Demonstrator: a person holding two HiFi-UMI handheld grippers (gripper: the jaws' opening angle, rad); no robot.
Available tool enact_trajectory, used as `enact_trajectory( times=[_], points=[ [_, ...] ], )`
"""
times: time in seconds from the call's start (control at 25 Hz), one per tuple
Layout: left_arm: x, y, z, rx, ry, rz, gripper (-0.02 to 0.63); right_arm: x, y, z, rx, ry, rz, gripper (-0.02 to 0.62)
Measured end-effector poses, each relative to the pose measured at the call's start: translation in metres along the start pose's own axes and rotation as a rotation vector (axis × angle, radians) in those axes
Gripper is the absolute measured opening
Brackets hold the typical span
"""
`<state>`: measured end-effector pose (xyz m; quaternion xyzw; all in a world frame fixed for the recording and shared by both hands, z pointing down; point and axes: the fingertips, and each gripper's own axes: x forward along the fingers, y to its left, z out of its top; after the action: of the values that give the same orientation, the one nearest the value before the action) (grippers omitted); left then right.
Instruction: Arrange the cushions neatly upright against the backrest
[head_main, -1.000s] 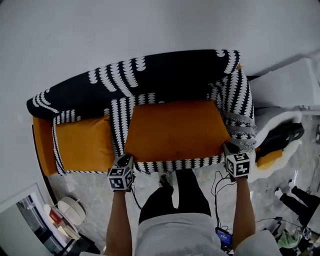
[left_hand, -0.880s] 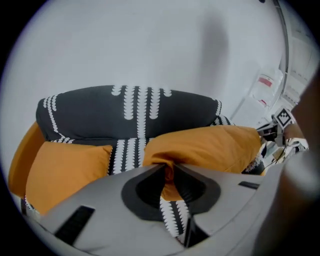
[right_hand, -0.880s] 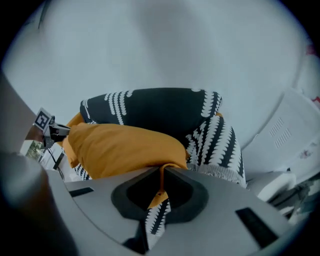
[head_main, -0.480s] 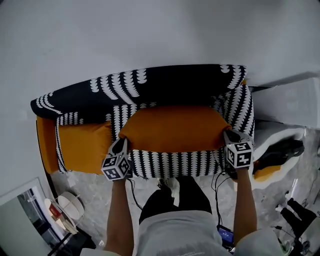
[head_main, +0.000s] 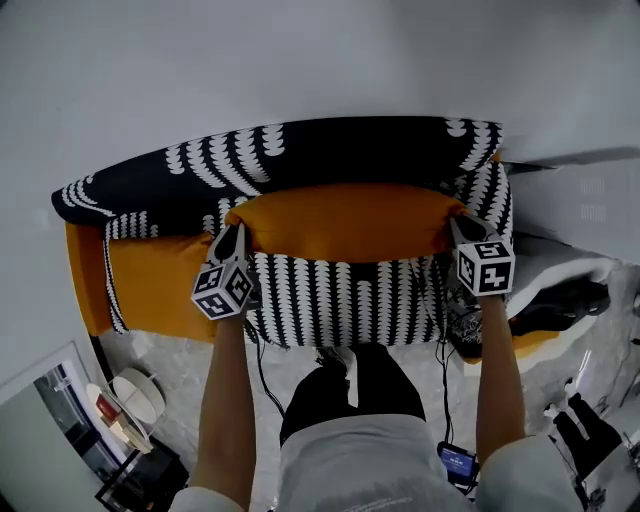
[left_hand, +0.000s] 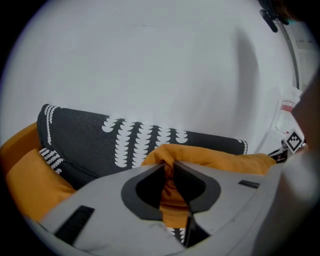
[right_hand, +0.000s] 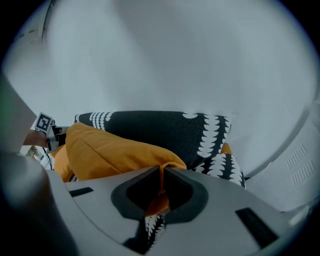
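A large orange cushion (head_main: 345, 220) stands on edge against the black-and-white patterned backrest (head_main: 330, 150) of the sofa. My left gripper (head_main: 235, 240) is shut on its left corner, and the orange cloth is pinched between the jaws in the left gripper view (left_hand: 169, 170). My right gripper (head_main: 458, 228) is shut on the right corner, with a fold of the cushion (right_hand: 110, 150) caught between its jaws (right_hand: 161, 175). A second orange cushion (head_main: 150, 285) lies at the sofa's left end. The patterned seat (head_main: 340, 300) shows bare in front of the held cushion.
The white wall rises behind the sofa. A white unit (head_main: 590, 200) and a dark object (head_main: 570, 300) stand to the right of the sofa. Cables (head_main: 440, 390) trail on the marble floor by the person's legs. Small items (head_main: 130, 410) sit at the bottom left.
Both grippers moved away from the person toward the backrest with the orange cushion. It went from lying flat on the seat to standing on edge against the backrest.
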<state>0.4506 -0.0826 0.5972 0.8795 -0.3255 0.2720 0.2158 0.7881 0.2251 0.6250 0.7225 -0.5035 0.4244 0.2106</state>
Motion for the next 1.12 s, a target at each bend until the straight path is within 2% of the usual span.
enact_trajectory(
  times=[0.32, 0.48, 0.6, 0.8, 0.88, 1.0, 1.04, 1.12],
  points=[
    [0.032, 0.009, 0.018, -0.076, -0.062, 0.026, 0.087, 0.032, -0.010, 0.025, -0.005, 0.030, -0.035, 0.029],
    [0.042, 0.003, 0.029, -0.096, -0.053, 0.021, 0.087, 0.036, -0.021, 0.031, 0.016, 0.042, -0.074, 0.031],
    [0.043, 0.005, 0.041, -0.123, -0.067, 0.008, 0.087, 0.038, -0.022, 0.039, 0.019, -0.007, -0.083, 0.031],
    [0.036, 0.012, 0.064, -0.208, -0.162, -0.050, 0.110, 0.024, -0.026, 0.049, 0.003, -0.131, -0.076, 0.031],
    [0.027, 0.015, 0.071, -0.213, -0.193, -0.067, 0.130, 0.015, -0.028, 0.053, -0.006, -0.162, -0.076, 0.060],
    [0.009, 0.018, 0.074, -0.178, -0.204, -0.081, 0.169, 0.000, -0.031, 0.058, -0.023, -0.200, -0.090, 0.115],
    [0.003, 0.019, 0.072, -0.167, -0.199, -0.083, 0.186, -0.006, -0.034, 0.061, -0.031, -0.223, -0.103, 0.188],
    [-0.010, 0.019, 0.066, -0.144, -0.185, -0.087, 0.190, -0.022, -0.040, 0.068, -0.048, -0.268, -0.142, 0.225]
  ],
)
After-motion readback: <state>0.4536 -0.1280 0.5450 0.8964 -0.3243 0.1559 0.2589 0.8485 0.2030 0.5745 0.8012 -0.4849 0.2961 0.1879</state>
